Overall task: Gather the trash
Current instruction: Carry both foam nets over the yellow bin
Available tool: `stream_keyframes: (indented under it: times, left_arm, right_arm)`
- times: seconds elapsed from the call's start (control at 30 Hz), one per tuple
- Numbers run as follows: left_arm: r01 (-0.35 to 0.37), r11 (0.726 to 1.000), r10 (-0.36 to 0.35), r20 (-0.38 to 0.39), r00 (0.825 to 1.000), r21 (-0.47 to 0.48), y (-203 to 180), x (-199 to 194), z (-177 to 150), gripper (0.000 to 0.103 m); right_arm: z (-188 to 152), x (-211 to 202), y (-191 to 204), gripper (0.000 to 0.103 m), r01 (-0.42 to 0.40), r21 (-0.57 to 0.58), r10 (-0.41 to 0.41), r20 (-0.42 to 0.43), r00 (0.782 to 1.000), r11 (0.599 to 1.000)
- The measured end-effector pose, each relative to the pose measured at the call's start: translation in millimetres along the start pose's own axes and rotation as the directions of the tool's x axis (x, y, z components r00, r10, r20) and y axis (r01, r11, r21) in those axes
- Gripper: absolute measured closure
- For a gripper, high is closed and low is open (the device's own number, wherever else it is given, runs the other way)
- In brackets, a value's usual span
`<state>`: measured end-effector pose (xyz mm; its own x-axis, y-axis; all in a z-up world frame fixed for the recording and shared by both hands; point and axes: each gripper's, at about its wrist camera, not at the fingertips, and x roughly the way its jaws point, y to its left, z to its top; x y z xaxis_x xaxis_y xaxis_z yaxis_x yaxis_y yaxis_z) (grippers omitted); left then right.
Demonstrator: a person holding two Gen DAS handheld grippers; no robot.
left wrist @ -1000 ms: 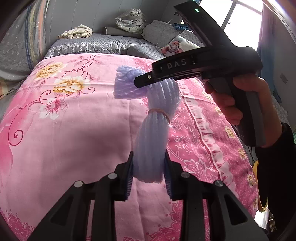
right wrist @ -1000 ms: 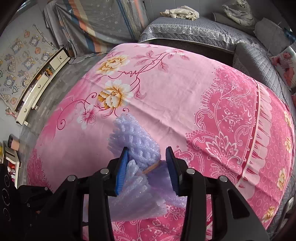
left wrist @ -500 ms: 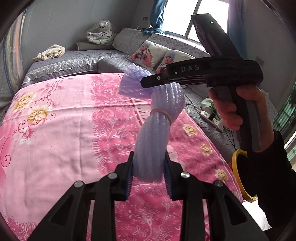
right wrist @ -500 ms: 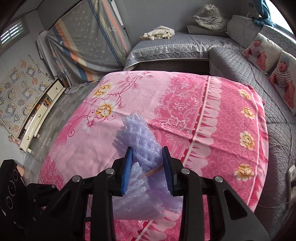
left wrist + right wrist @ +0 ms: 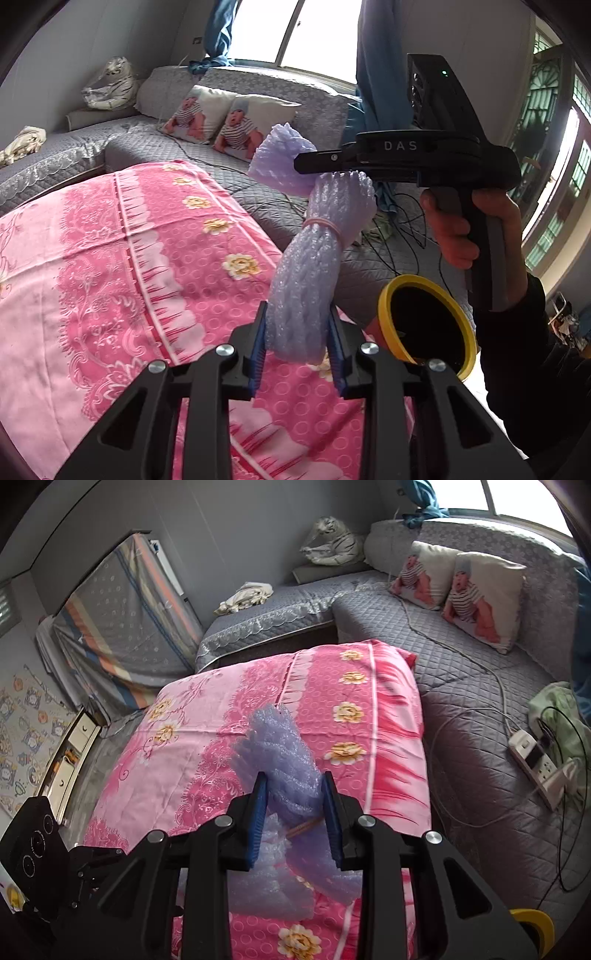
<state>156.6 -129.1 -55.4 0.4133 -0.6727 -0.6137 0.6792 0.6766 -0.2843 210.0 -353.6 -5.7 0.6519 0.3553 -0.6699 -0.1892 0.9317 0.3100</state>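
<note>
**Left wrist view: foam bundle held at both ends over the bed edge**

Left wrist camera showed me the purple foam netting bundle (image 5: 314, 258) clamped at its near end by my left hand-held gripper (image 5: 297, 345), its blue pads pressed against both sides. The bundle's long axis ran away from the lens and tilted up to the right, cinched midway by a rubber band (image 5: 325, 226). At the far end my right hand-held gripper (image 5: 321, 162) was clenched on the flared top, with my right hand (image 5: 469, 225) on its grip.

From the right wrist camera I saw the same bundle (image 5: 284, 760) pinched between that gripper's pads (image 5: 258, 819), frayed end pointing forward over the pink bedspread (image 5: 207, 738).

The bundle hung in the air above the bedspread's right edge (image 5: 258, 236). Just beside and below it sat a yellow-rimmed bin (image 5: 458, 314), mouth tilted toward me. Beyond the edge lay the grey quilted sofa (image 5: 461, 686) with a power strip (image 5: 532, 760) and loose cables.
</note>
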Motion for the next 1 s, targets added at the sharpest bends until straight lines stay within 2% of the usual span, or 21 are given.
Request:
stream_keyframes:
  times: [0.1,0.17,0.43,0.77,0.9,1.0]
  left_arm:
    - [0.042,0.999,-0.042,-0.012,0.999,0.034,-22,12,4,0.076]
    - [0.073,0.996,-0.071,-0.023,0.997,0.051,-36,20,8,0.076]
    - [0.171,0.976,-0.162,-0.079,0.984,0.135,-89,53,14,0.076]
    - [0.250,0.944,-0.211,-0.191,0.959,0.213,-146,92,3,0.076]
    - [0.276,0.935,-0.221,-0.242,0.945,0.223,-164,109,-6,0.076]
    - [0.299,0.931,-0.233,-0.290,0.928,0.210,-175,125,-15,0.076]
  right_arm:
    - [-10,-33,-26,0.076,0.073,0.047,-0.076,0.052,0.996,0.996]
    - [-17,-54,-46,0.076,0.080,0.092,-0.086,0.069,0.994,0.993]
    - [-56,-125,-109,0.076,0.191,0.216,-0.221,0.124,0.967,0.958]
    - [-125,-179,-166,0.076,0.261,0.364,-0.322,0.116,0.940,0.894]
    - [-150,-189,-186,0.075,0.285,0.416,-0.354,0.096,0.930,0.863]
    - [-169,-190,-198,0.075,0.309,0.448,-0.378,0.070,0.923,0.839]
